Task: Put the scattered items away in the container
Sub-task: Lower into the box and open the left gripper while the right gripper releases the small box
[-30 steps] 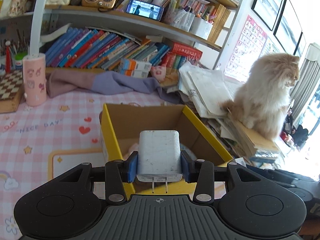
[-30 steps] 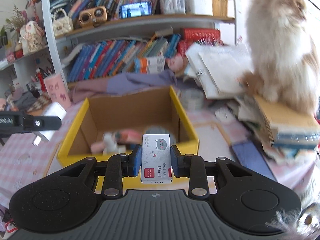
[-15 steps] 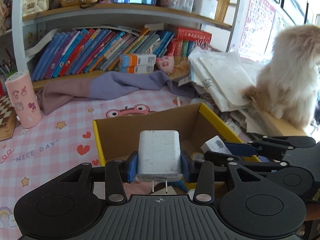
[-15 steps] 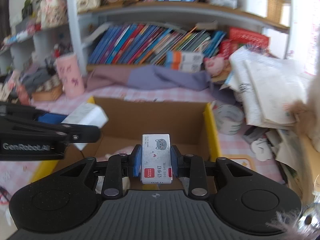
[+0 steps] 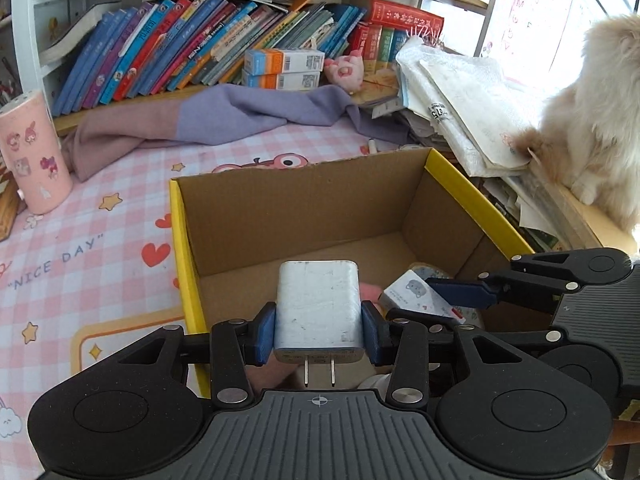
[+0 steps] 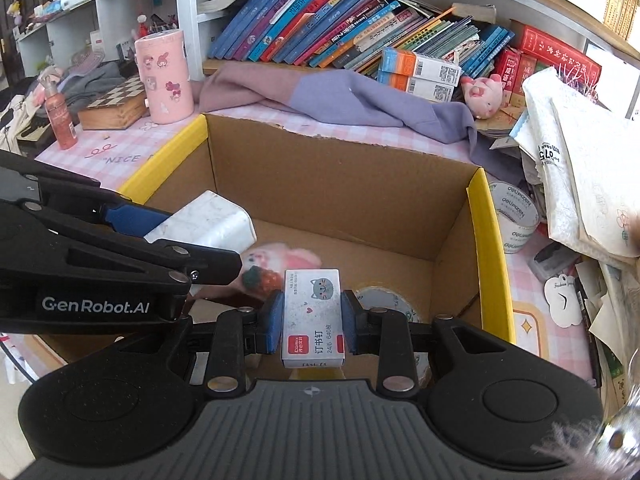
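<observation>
An open cardboard box with yellow edges stands on the pink checked table. My left gripper is shut on a white plug charger, held over the box's near left part; it also shows in the right wrist view. My right gripper is shut on a small white staple box with a cat print, held over the box's inside; it shows in the left wrist view. In the box lie a pink plush toy and a tape roll.
A pink and purple cloth lies behind the box. A pink cylinder stands at the left. A stack of papers and a fluffy cat are at the right. A tape roll lies right of the box.
Both grippers have moved forward and down over the box with their items held. The box now fills more of both views.
</observation>
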`<state>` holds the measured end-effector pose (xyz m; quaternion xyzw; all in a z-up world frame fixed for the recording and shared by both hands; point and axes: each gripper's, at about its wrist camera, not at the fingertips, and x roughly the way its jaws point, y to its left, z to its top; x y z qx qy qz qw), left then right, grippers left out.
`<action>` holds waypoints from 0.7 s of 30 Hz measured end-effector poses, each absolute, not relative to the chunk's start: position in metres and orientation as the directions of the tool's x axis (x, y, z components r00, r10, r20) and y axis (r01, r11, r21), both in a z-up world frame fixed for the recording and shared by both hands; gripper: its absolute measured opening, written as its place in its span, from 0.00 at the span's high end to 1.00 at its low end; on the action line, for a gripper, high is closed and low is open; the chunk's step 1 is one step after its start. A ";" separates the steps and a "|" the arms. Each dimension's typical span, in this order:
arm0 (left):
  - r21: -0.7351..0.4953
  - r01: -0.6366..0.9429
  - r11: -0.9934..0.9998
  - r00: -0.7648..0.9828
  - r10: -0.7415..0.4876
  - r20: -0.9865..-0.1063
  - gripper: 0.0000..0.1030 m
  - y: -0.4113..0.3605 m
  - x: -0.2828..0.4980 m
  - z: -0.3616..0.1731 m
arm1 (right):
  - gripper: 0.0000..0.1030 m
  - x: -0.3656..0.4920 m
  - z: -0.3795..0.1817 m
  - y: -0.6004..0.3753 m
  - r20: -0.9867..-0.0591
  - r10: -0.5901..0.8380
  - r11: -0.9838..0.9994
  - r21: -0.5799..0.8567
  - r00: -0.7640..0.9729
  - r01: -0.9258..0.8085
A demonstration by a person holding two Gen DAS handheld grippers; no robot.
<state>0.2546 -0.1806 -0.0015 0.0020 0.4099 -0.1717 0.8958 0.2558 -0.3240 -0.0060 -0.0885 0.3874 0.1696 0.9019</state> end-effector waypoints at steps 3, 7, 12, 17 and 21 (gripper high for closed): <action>-0.128 0.306 0.944 0.617 -0.298 -0.728 0.57 -0.181 0.252 -0.001 | 0.71 0.256 -0.006 -0.325 -0.730 0.240 0.930 -0.016 0.640 -0.367; -0.115 0.309 0.944 0.651 -0.298 -0.698 0.44 -0.181 0.244 0.008 | 0.67 0.250 -0.003 -0.331 -0.709 0.254 0.938 0.017 0.657 -0.345; -0.116 0.277 0.954 0.707 -0.284 -0.647 0.36 -0.175 0.229 0.029 | 0.63 0.238 0.010 -0.339 -0.667 0.259 0.948 0.036 0.699 -0.316; -0.137 0.212 0.968 0.779 -0.252 -0.574 0.27 -0.160 0.202 0.050 | 0.60 0.217 0.028 -0.350 -0.607 0.250 0.960 0.055 0.755 -0.274; -0.157 0.151 0.976 0.822 -0.212 -0.529 0.25 -0.143 0.175 0.057 | 0.58 0.194 0.038 -0.355 -0.553 0.220 0.971 0.046 0.804 -0.235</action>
